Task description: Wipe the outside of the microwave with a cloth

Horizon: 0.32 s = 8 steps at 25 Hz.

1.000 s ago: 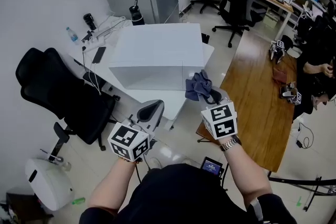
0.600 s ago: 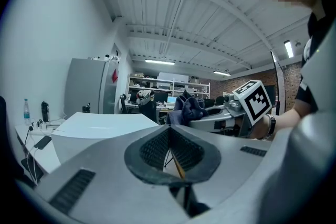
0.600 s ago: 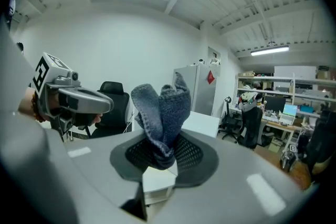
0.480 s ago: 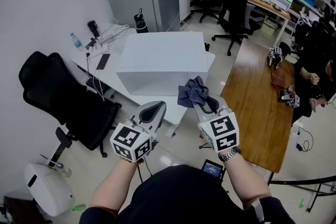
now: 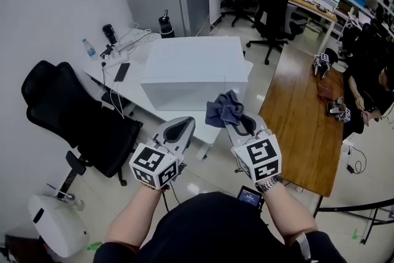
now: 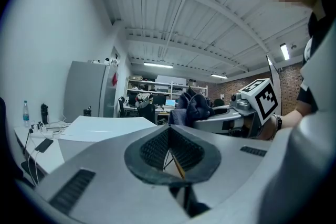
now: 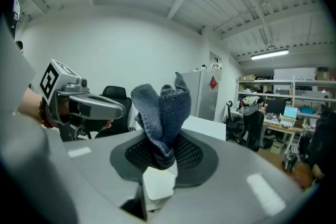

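Office chair (image 5: 68, 109): a black chair, shown at the far left beside the desk; it plays no part in the task.
Desk (image 5: 132, 45): a white desk on which the microwave stands; cables, a phone and a small bottle are seen at its left end.
Left gripper (image 5: 180, 125): held low and short of the desk, pointed toward the microwave's front. Its jaws are pressed together with nothing between them, as shown in the left gripper view.
Microwave (image 5: 194, 61): a plain white box on the desk, ahead of both grippers. Its long axis runs across the head view from left to right, and its front face is turned toward the person. No wiping contact is seen on it.
Cloth (image 5: 223, 109): a blue-grey knitted cloth, bunched and standing up out of the right gripper's jaws. In the head view it overlaps the lower right front corner of the microwave. In the right gripper view the box is seen behind the cloth, so the two are judged to be apart.
Right gripper (image 5: 237, 123): clamped on the lower folds of the cloth and aimed forward.
Deciding relation: the cloth-bearing right hand is the nearer to the microwave, whose front right corner lies just beyond the cloth. A forward reach is judged to be called for.
Wooden table (image 5: 301, 114): seen at the right, well apart from the work.
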Tool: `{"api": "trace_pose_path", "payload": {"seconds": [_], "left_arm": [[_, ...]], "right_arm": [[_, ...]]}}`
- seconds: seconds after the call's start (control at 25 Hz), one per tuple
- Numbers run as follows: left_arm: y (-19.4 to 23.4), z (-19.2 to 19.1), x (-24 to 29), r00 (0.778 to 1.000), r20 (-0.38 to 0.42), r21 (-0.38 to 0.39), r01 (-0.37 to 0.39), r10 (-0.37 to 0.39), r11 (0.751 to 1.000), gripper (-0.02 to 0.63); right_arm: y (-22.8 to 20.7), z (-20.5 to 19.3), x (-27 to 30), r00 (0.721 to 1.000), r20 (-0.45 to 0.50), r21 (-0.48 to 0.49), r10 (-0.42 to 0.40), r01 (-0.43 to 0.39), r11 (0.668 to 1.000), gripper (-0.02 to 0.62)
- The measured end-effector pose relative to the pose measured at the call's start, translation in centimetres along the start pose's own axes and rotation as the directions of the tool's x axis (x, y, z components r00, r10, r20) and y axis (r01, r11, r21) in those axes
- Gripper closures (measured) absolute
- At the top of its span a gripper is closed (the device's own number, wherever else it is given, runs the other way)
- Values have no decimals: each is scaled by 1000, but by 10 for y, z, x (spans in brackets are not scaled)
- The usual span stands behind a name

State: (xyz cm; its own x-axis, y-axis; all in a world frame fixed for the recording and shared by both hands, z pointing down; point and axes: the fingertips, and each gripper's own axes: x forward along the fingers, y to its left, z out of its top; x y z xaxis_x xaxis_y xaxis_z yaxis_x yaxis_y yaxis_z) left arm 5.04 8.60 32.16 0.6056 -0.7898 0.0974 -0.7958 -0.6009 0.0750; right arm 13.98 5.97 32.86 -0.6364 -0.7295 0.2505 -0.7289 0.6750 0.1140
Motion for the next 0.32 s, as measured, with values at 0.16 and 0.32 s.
{"api": "trace_pose_path", "payload": {"seconds": [0.16,0.32], "left_arm": [[3,0,-6,1000,3,-4,0,0,1000,601],[6,0,-10,1000,6,-7,2,-2,1000,601]], "right_arm": [[7,2,0,1000,-1,-2,0,0,1000,514],[13,4,2,1000,0,-3,-1,1,1000,514]]}}
